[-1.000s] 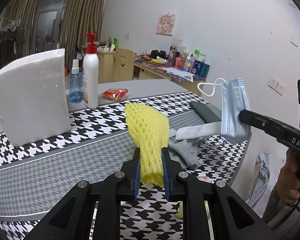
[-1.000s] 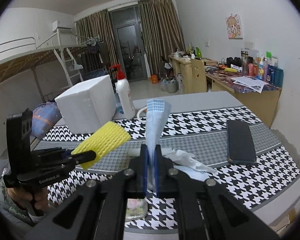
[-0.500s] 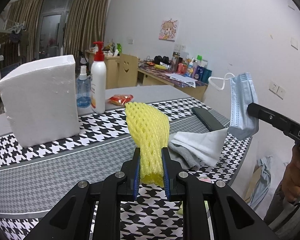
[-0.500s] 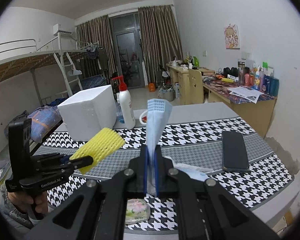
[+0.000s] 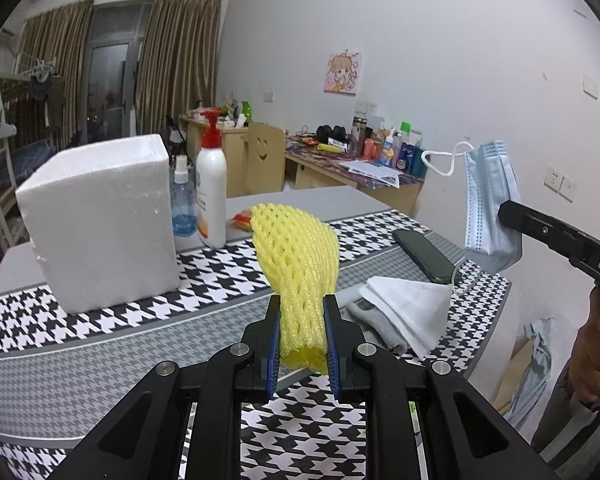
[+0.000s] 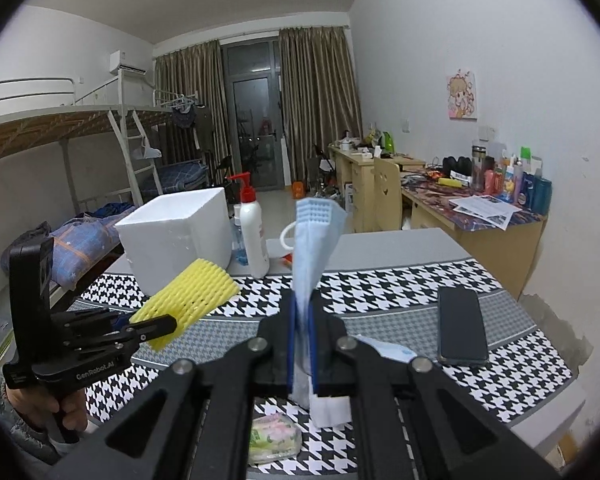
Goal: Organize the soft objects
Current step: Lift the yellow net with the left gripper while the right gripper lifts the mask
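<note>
counter [image 5: 100,344]: houndstooth cloth, fills lower half of both views; everything stands on it
foam box [image 5: 96,220]: white, left of centre in left view; upper left of centre in right view; likely drop target, only a guess, opening not visible
yellow foam net [image 5: 300,256]: soft sleeve, centre of left view; long axis runs up and away from the fingers, free end tilts toward upper left, box side
left gripper [image 5: 302,344]: fingers clamped tight on net's lower end, net squeezed between blue pads; held clear above counter
blue face mask [image 6: 314,240]: centre of right view, folded, long axis near upright from fingers; ear loop hangs to its left
right gripper [image 6: 302,344]: fingers nearly closed, pinching mask's lower part; held off counter
folded white cloth [image 5: 404,308]: on counter, right of centre in left view, over grey cloth; not yet picked
nearer hand: left, with net, sits closer to box; right and mask well apart from it, far right in left view
</note>
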Action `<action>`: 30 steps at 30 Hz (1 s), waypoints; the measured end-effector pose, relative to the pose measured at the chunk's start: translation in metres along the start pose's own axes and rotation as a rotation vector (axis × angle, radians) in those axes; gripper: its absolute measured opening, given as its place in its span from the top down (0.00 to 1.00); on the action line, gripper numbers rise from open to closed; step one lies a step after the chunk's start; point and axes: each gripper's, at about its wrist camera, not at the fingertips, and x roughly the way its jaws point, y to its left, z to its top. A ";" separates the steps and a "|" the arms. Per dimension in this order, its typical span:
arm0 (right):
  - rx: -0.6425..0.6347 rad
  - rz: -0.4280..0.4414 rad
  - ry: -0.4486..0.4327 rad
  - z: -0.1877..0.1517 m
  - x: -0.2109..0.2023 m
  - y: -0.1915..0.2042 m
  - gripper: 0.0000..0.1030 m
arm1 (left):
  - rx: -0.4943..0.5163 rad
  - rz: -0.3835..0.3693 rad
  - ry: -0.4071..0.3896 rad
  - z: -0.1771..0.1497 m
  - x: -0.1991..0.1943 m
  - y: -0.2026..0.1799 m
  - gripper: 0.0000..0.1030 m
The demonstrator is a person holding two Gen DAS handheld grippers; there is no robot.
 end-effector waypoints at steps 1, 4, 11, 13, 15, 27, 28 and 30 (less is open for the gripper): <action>-0.003 0.003 -0.003 0.000 0.001 0.001 0.92 | 0.002 0.003 -0.004 0.001 -0.001 0.000 0.80; -0.005 0.010 -0.005 0.001 0.003 0.003 0.92 | 0.014 0.011 -0.017 0.005 -0.005 0.000 0.80; -0.017 0.015 -0.023 0.008 0.002 0.008 0.92 | 0.017 0.026 -0.037 0.012 -0.012 0.003 0.80; -0.029 0.017 -0.035 0.012 0.001 0.011 0.92 | 0.018 0.030 -0.041 0.013 -0.013 0.004 0.80; -0.038 0.019 -0.043 0.015 0.001 0.013 0.92 | 0.017 0.035 -0.043 0.014 -0.015 0.005 0.80; -0.075 0.041 -0.078 0.024 0.001 0.025 0.92 | 0.036 0.077 -0.083 0.025 -0.032 0.008 0.80; -0.078 0.043 -0.080 0.025 0.002 0.027 0.92 | 0.038 0.081 -0.085 0.025 -0.034 0.009 0.80; -0.084 0.046 -0.079 0.025 0.004 0.029 0.92 | 0.039 0.091 -0.090 0.027 -0.037 0.010 0.80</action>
